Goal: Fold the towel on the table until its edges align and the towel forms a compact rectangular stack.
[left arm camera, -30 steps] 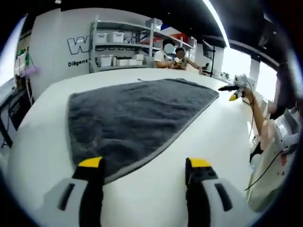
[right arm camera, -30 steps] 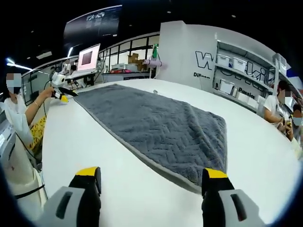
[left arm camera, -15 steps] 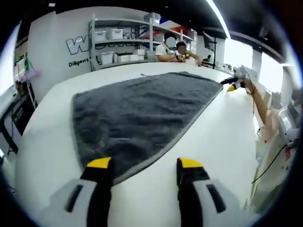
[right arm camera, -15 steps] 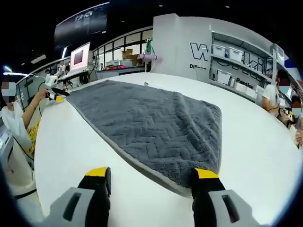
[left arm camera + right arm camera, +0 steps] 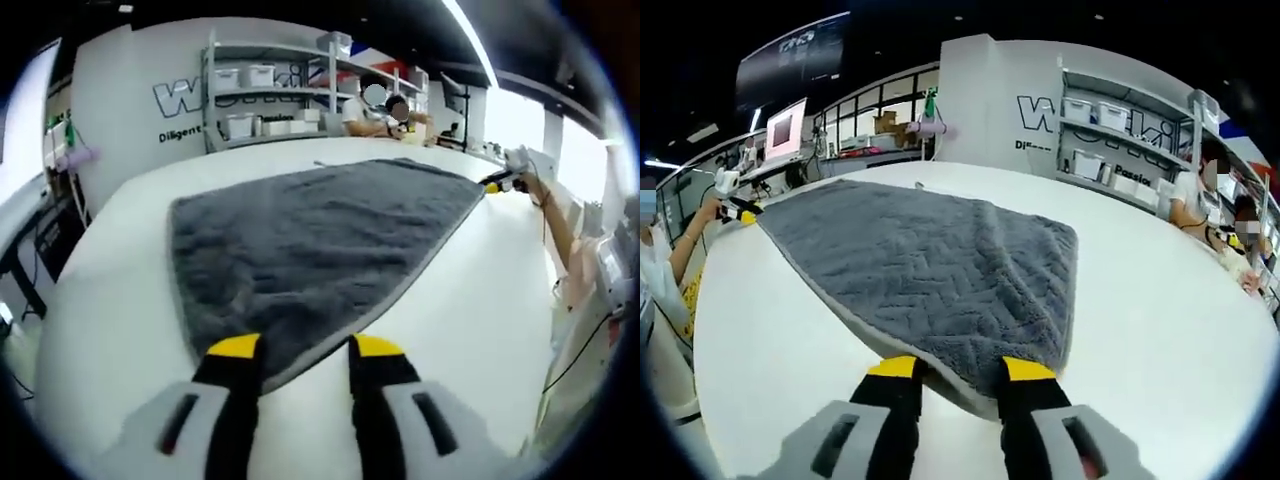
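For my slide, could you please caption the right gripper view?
Yellow-tipped right tongs closing around the grey herringbone towel's near edge on the white table.

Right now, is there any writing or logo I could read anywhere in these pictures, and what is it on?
"W": big outlined letter opening a word on the white wall; the shelving hides what follows.
"Diligent": small dark line under it; it seems to run on behind the shelving.
The towel, the left gripper and the right gripper bear no visible writing.
Bin labels on the shelves: too small.
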`<control>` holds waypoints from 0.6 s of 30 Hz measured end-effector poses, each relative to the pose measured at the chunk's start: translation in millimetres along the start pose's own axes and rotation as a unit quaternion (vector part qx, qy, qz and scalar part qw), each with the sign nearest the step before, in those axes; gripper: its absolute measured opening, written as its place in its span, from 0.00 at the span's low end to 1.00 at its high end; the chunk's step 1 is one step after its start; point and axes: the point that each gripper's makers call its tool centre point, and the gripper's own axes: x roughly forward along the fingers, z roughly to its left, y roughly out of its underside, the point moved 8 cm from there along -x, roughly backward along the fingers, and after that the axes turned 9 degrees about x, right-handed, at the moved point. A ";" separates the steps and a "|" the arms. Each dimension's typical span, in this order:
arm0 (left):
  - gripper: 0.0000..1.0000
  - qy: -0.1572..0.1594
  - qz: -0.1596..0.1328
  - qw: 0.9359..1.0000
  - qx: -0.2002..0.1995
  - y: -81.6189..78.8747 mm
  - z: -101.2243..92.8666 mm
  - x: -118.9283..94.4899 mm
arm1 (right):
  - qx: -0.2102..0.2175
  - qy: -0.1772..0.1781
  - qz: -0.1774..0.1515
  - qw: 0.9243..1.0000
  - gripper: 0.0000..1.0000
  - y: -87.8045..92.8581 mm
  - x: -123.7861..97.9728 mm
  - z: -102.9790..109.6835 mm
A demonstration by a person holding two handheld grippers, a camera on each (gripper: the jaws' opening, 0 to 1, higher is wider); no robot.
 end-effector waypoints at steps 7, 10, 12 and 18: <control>0.19 -0.013 -0.001 1.000 0.005 -0.6 3.5 -0.7 | -0.015 0.019 0.001 1.000 0.04 -1.9 0.6 -5.7; 0.11 -0.019 0.002 1.000 0.013 -2.0 5.3 -1.0 | -0.017 0.022 0.000 1.000 0.02 -1.3 1.1 -4.1; 0.08 -0.023 0.005 1.000 0.020 -3.0 7.0 -0.5 | -0.015 0.021 -0.004 1.000 0.02 -0.9 0.9 -4.7; 0.07 -0.015 0.018 0.999 0.025 -4.6 5.1 -3.7 | -0.022 0.016 -0.005 1.000 0.02 1.3 -6.0 -3.6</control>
